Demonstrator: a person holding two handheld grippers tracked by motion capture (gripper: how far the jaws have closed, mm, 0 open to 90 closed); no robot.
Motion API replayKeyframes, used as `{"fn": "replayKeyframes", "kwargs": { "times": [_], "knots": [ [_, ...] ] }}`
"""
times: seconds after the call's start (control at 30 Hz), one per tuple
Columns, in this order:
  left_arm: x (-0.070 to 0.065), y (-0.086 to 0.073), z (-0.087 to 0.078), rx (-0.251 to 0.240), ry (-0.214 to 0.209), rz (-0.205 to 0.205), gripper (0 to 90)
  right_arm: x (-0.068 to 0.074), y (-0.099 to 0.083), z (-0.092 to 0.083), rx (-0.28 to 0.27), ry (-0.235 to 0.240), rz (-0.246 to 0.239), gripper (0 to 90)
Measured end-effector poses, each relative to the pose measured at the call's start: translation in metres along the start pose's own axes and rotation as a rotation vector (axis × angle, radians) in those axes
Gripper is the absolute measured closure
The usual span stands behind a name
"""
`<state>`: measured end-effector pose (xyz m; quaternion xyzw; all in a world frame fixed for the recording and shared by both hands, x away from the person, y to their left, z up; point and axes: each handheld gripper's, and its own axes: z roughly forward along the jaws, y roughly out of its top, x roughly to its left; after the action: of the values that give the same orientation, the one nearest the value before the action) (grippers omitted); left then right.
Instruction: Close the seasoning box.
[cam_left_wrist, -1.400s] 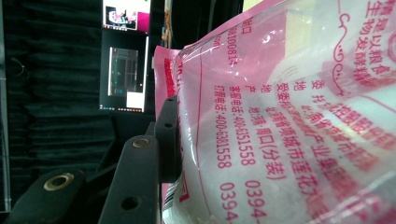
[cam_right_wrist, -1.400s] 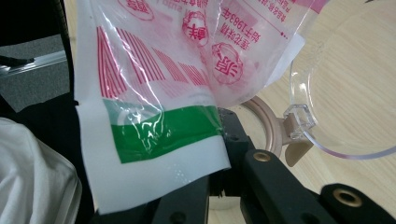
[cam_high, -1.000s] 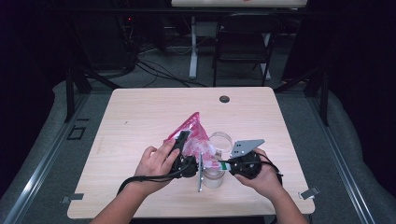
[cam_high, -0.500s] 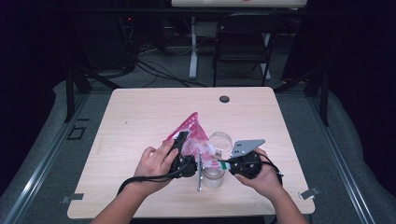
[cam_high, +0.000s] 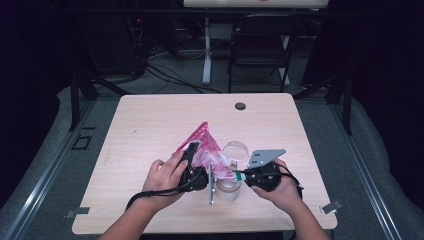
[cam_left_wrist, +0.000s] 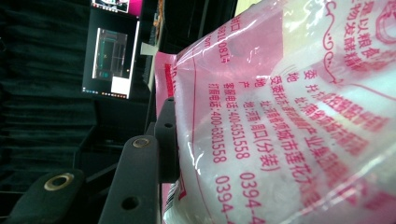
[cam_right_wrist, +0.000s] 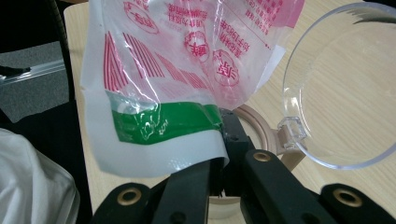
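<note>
A pink printed plastic bag (cam_high: 204, 141) with white contents is held up over the middle of the table. My left gripper (cam_high: 192, 153) is shut on its side; in the left gripper view one black jaw presses into the bag (cam_left_wrist: 289, 121), and the other jaw is hidden behind it. My right gripper (cam_high: 236, 174) is shut on the bag's white and green edge (cam_right_wrist: 159, 123), which is pinched between its jaws (cam_right_wrist: 221, 140). Below the bag stands a clear jar (cam_high: 227, 189) with its hinged clear lid (cam_right_wrist: 336, 93) swung open.
A black round grommet (cam_high: 240, 106) sits near the table's far edge. The wooden tabletop (cam_high: 150, 125) is bare to the left and far side. A dark chair (cam_high: 260, 35) and cables lie beyond the table.
</note>
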<state>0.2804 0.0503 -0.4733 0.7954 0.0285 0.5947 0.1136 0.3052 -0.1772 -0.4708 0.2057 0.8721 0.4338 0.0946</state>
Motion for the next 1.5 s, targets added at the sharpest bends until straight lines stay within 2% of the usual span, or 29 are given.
{"fn": "replayKeyframes", "kwargs": {
  "times": [0.4, 0.97, 1.03, 1.33, 1.5],
  "knots": [
    [-0.006, -0.008, -0.001, 0.016, -0.025, -0.045, 62.4, 0.003, 0.003, -0.001, -0.022, 0.001, 0.001, 90.0],
    [-0.018, -0.018, 0.003, 0.03, -0.072, -0.135, 62.3, 0.007, 0.006, 0.001, -0.028, -0.011, -0.002, 90.0],
    [-0.019, -0.019, 0.003, 0.035, -0.084, -0.162, 62.3, 0.007, 0.006, 0.001, -0.026, -0.009, -0.005, 90.0],
    [-0.027, -0.026, 0.003, 0.036, -0.125, -0.23, 62.3, 0.01, 0.008, 0.005, -0.026, -0.018, -0.005, 90.0],
    [-0.031, -0.031, 0.006, 0.036, -0.154, -0.3, 62.4, 0.011, 0.009, 0.006, -0.028, -0.022, -0.009, 90.0]
  ]
}}
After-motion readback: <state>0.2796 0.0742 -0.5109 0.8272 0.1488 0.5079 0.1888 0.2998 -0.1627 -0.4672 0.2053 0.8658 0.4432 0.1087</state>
